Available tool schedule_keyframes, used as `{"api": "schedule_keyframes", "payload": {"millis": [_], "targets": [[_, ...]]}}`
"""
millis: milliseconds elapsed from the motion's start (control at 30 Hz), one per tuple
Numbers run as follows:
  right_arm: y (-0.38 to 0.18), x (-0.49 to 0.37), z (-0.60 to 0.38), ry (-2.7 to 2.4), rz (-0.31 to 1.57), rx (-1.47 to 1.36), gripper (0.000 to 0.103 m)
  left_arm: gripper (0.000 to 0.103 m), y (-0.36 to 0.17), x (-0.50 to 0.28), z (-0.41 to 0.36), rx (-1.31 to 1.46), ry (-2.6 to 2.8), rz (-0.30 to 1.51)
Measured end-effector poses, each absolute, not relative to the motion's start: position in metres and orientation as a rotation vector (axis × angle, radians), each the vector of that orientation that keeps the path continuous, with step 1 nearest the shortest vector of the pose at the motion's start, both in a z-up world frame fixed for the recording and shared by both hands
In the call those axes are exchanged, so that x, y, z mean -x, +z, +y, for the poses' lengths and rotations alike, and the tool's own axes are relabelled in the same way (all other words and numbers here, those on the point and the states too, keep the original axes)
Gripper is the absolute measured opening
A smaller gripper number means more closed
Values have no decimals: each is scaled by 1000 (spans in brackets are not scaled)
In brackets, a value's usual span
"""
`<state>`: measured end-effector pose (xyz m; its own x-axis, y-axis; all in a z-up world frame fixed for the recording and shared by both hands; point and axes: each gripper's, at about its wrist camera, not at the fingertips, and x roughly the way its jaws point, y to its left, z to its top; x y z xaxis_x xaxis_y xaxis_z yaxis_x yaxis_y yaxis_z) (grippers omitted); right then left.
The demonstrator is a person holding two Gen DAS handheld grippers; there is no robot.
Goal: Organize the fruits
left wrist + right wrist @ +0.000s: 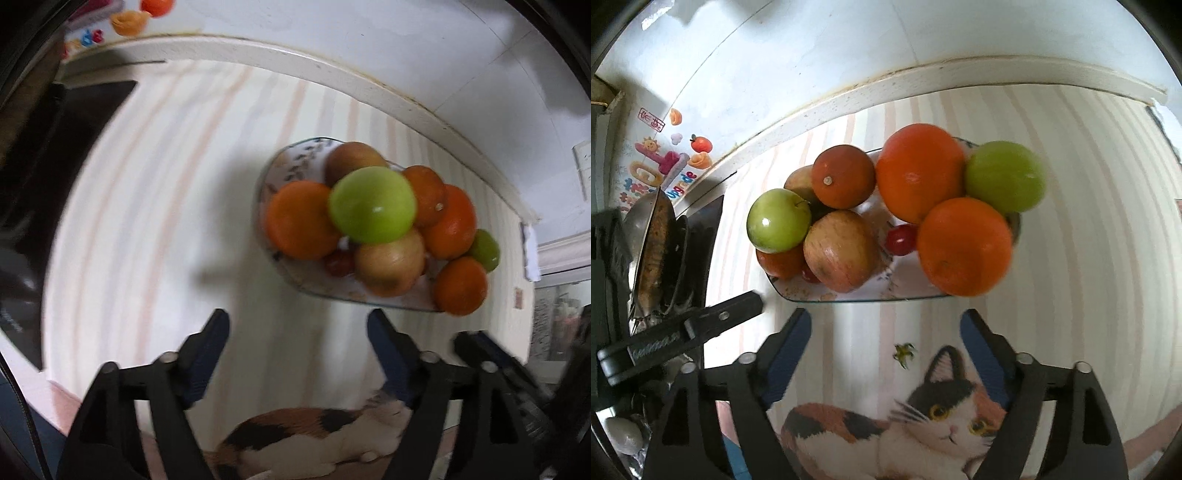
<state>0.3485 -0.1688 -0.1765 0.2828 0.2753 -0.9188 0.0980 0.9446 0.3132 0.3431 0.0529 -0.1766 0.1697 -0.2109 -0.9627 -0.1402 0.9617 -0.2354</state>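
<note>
A patterned glass plate [291, 162] [849, 293] holds a pile of fruit on a striped cloth. A green apple [372, 205] [778, 219] sits on top, with several oranges [301, 219] [919, 171], reddish apples [389, 264] [840, 251], a second green apple [485, 249] [1004, 175] and a small red fruit [901, 239]. My left gripper [297, 328] is open and empty, just short of the plate's near edge. My right gripper [885, 328] is open and empty, also just short of the plate; it shows in the left wrist view [476, 347].
A cat picture [923, 417] lies on the cloth under the grippers. A dark stove with a wok [653, 240] stands to the left. The white wall with stickers [665, 162] runs behind the counter edge. The left gripper's finger [731, 314] shows in the right wrist view.
</note>
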Motion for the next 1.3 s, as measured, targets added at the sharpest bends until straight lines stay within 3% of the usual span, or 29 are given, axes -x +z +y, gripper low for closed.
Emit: {"api": "schedule_keyframes", "payload": {"millis": [300, 933, 1300], "targets": [[-145, -326, -176, 5, 1295, -203, 98, 84, -145, -309, 60, 151, 49, 1351], [-43, -276, -185, -3, 1140, -78, 98, 84, -50, -249, 21, 51, 76, 1177], [48, -178, -167, -34, 974, -81, 98, 84, 32, -170, 26, 25, -24, 1030]]}}
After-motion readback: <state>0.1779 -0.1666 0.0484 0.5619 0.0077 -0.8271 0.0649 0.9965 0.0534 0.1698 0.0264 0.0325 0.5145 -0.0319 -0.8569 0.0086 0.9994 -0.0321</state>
